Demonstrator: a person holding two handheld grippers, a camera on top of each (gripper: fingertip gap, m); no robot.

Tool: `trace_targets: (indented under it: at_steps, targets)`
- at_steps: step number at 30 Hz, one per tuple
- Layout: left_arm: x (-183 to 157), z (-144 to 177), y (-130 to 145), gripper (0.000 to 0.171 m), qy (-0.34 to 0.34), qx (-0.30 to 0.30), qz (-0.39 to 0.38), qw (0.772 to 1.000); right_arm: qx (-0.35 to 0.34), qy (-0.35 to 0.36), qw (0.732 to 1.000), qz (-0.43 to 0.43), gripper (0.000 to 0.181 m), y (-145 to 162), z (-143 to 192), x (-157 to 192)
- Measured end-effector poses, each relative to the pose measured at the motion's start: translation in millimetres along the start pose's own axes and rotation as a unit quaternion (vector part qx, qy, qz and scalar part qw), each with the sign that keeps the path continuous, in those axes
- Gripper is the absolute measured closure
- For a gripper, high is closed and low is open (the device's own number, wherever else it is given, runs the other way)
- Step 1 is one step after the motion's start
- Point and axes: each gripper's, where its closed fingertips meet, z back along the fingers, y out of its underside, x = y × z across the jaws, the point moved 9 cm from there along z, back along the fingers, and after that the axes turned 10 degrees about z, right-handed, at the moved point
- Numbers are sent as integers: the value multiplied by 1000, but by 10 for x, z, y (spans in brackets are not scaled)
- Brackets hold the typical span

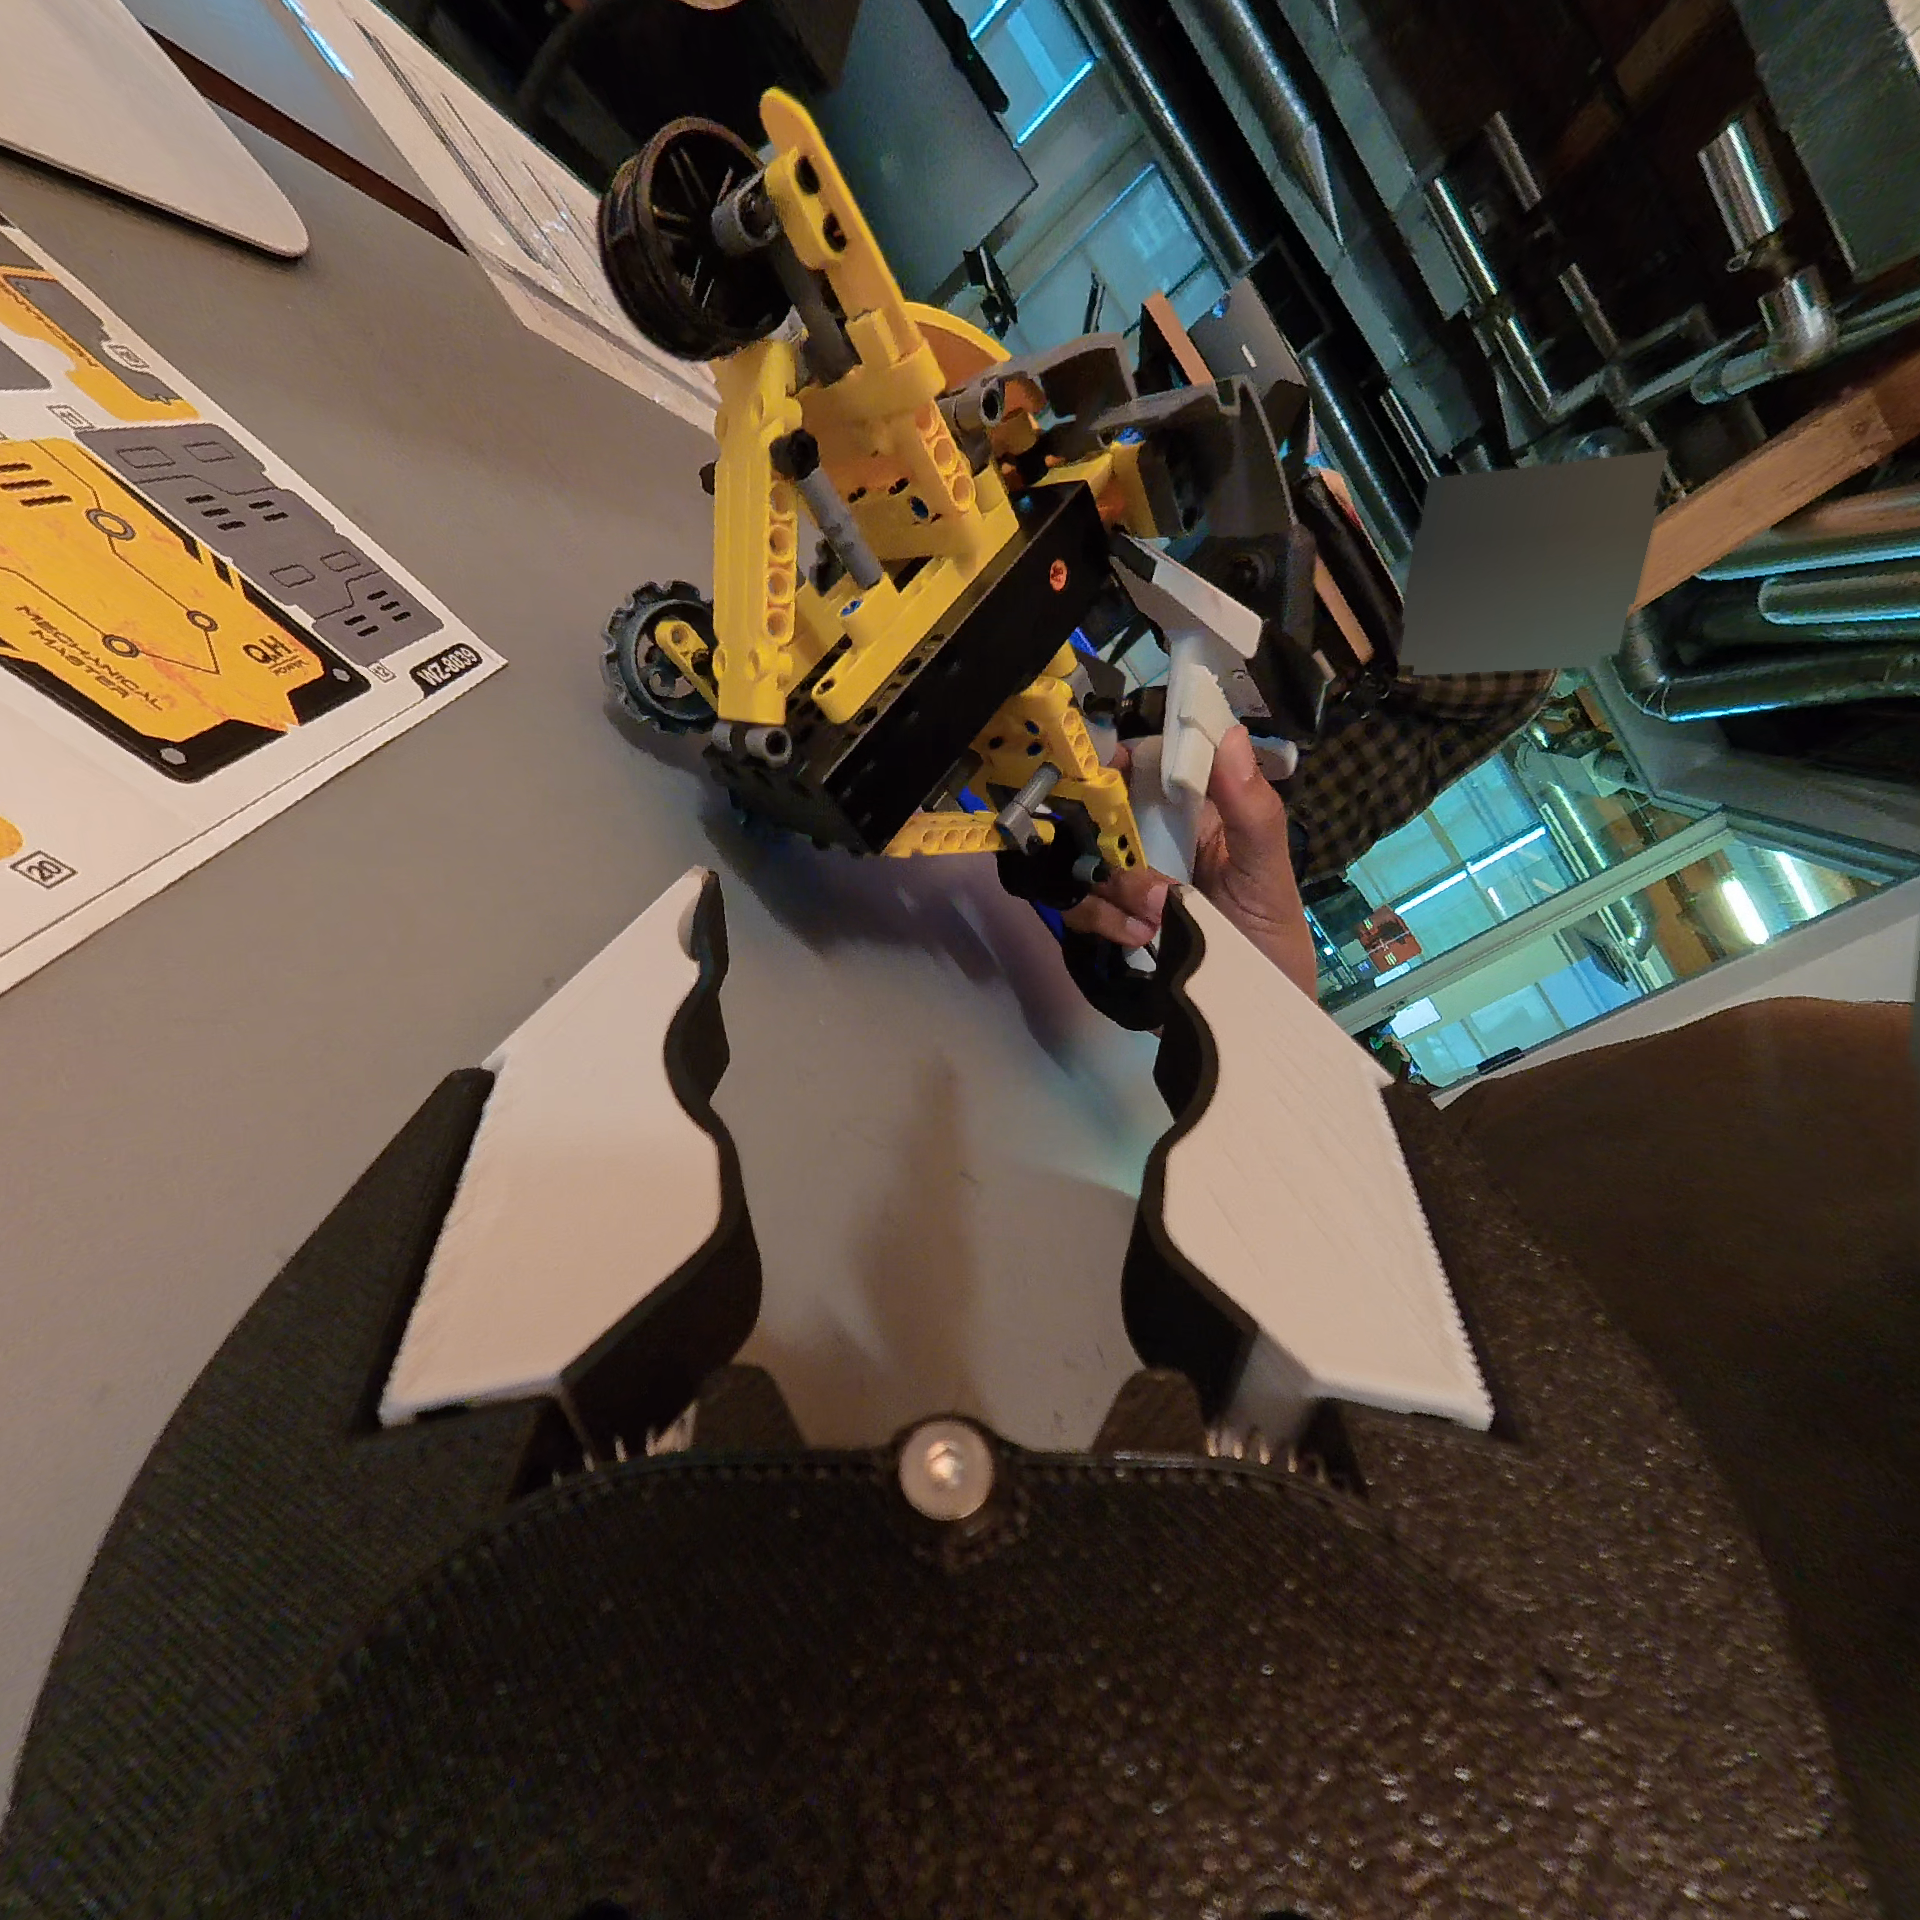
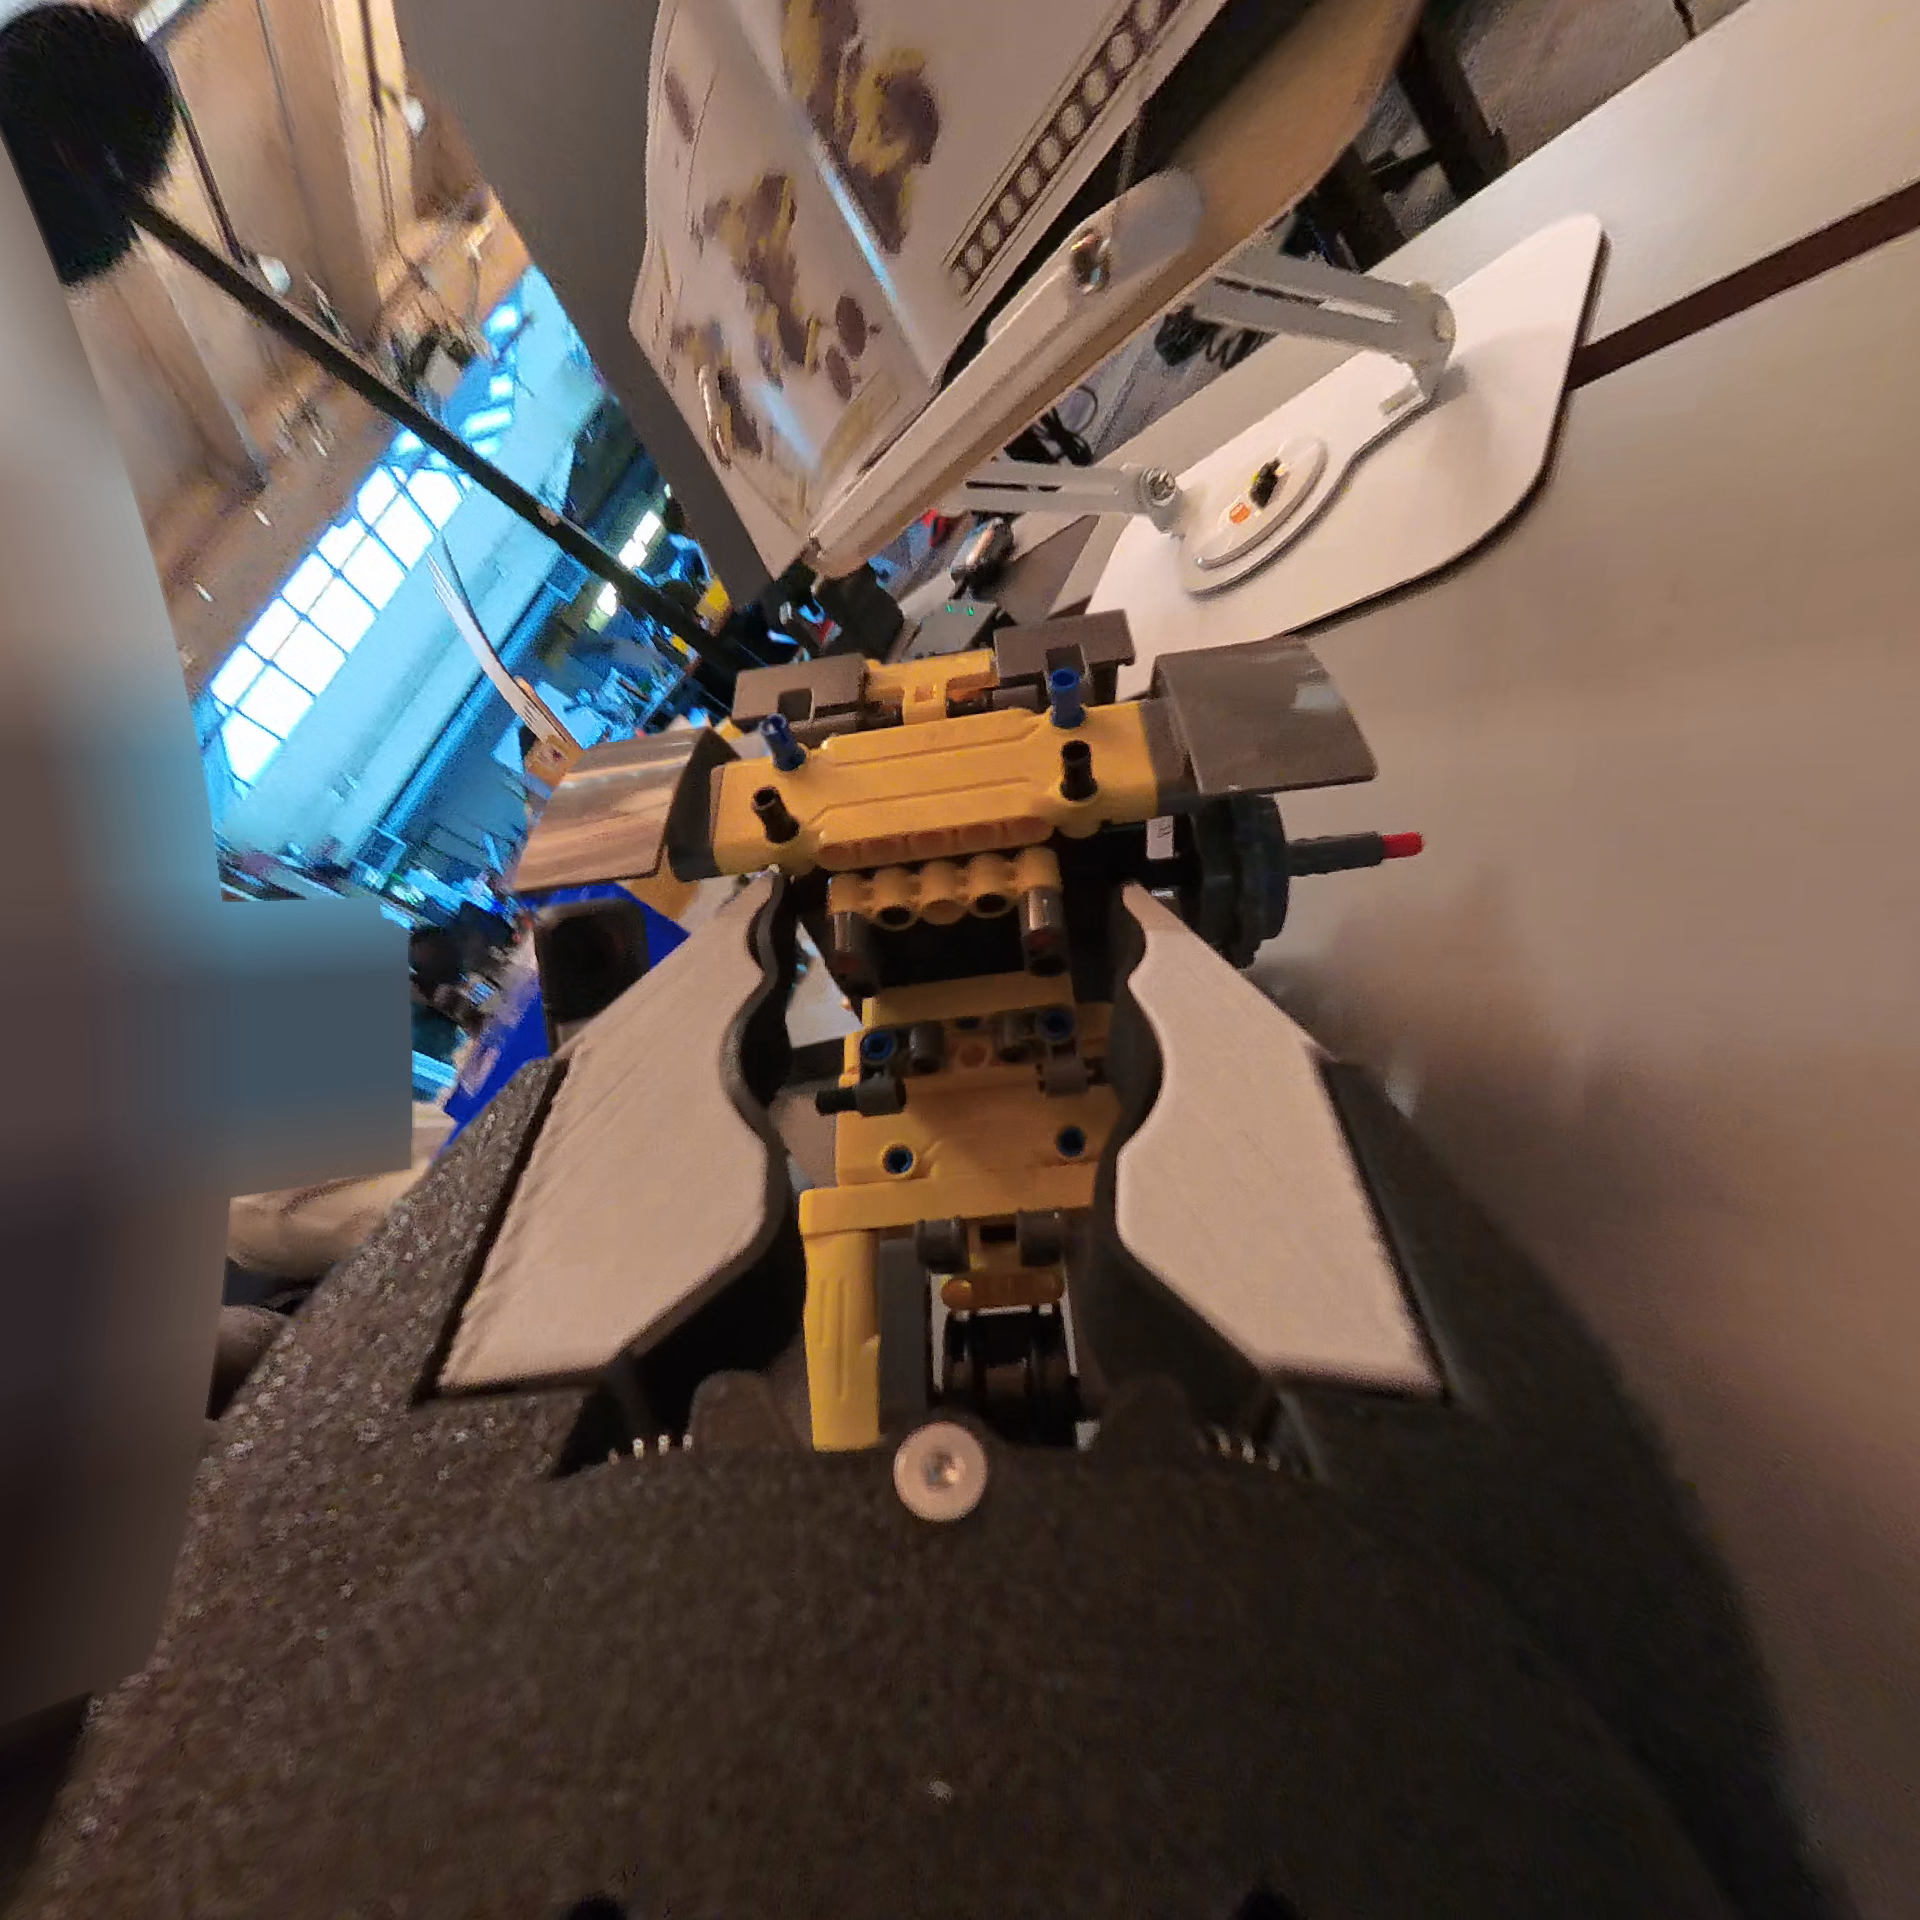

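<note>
A yellow, black and grey brick-built vehicle model stands tilted on the grey table, with a black wheel raised at its top. My left gripper is open and empty, just short of the model's lower end. My right gripper is shut on the model, its fingers pressing the yellow frame from both sides. In the left wrist view the right gripper's white fingers and a person's hand show at the model's right side.
A yellow and grey sticker sheet lies on the table at left. An instruction booklet rests on a white stand whose flat base sits on the table. A person's checked sleeve is behind the model.
</note>
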Motion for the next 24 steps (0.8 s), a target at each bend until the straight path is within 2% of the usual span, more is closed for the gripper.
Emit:
trace_targets:
  at_steps: [8,24]
  targets:
    - [3,1,-2,90,1,0,2,1000,-11,-5,1000,-25,123,-13,36,-66]
    - [3,0,-1,90,1,0,3,1000,-6,-6,1000,-19,122,-28,56,-83]
